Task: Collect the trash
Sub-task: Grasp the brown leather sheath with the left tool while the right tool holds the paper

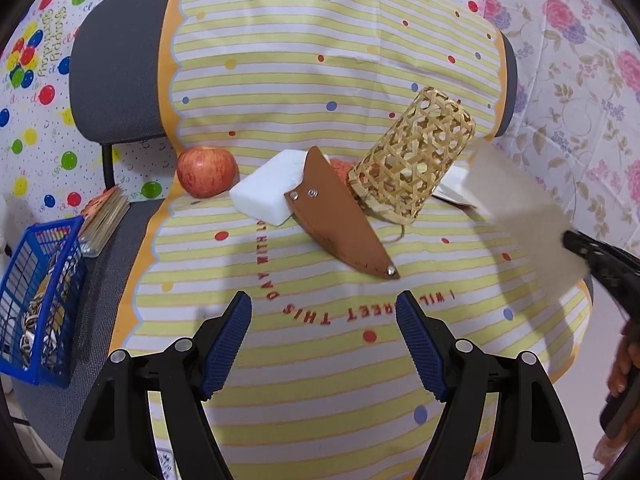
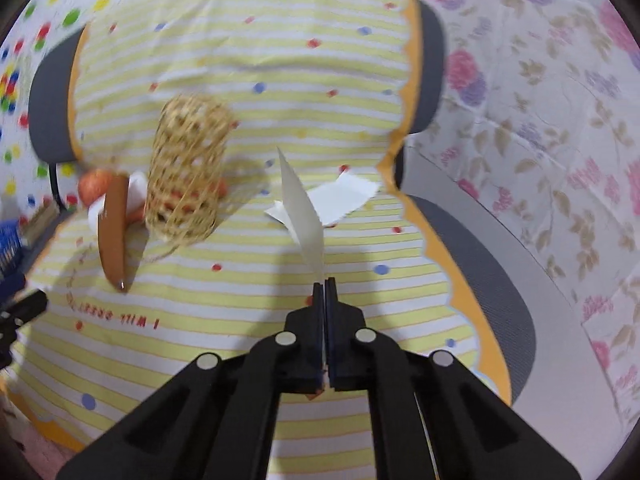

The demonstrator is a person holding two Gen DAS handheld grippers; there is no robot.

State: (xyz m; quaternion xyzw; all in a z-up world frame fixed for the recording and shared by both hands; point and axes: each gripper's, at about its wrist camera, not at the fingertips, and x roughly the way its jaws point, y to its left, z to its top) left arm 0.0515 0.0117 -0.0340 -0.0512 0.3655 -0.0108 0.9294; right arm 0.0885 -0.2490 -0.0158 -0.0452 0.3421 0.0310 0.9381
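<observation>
Paper scrap (image 2: 304,208), white, thin, flat-sided, pinched at its lower end between the closed pads of the right gripper (image 2: 325,280) and lifted clear of the cloth. In the left wrist view it shows as a pale blur at the right edge. A second white sheet (image 2: 344,196) lies flat on the cloth just behind it.

Left gripper (image 1: 324,308) spread wide, nothing between its ribbed blue pads (image 1: 228,340); it hovers over the printed red lettering.

Other items, grouped mid-cloth:
- woven basket (image 1: 412,152), open lattice of pale cane, cylinder, tipped on its side
- brown sheath (image 1: 340,220), leather-like, blade-shaped, riveted, leaning over a white block (image 1: 264,192)
- red apple (image 1: 206,172), streaked skin, just left of the block

Surface: yellow-and-white striped cloth (image 1: 320,380) with coloured dots and a scalloped orange border, draped over a grey padded chair (image 1: 116,80). At the seat's left edge, a blue wire-mesh basket (image 1: 36,300) with crumpled contents. Surroundings hung with balloon-print sheeting on the left, floral fabric on the right.
</observation>
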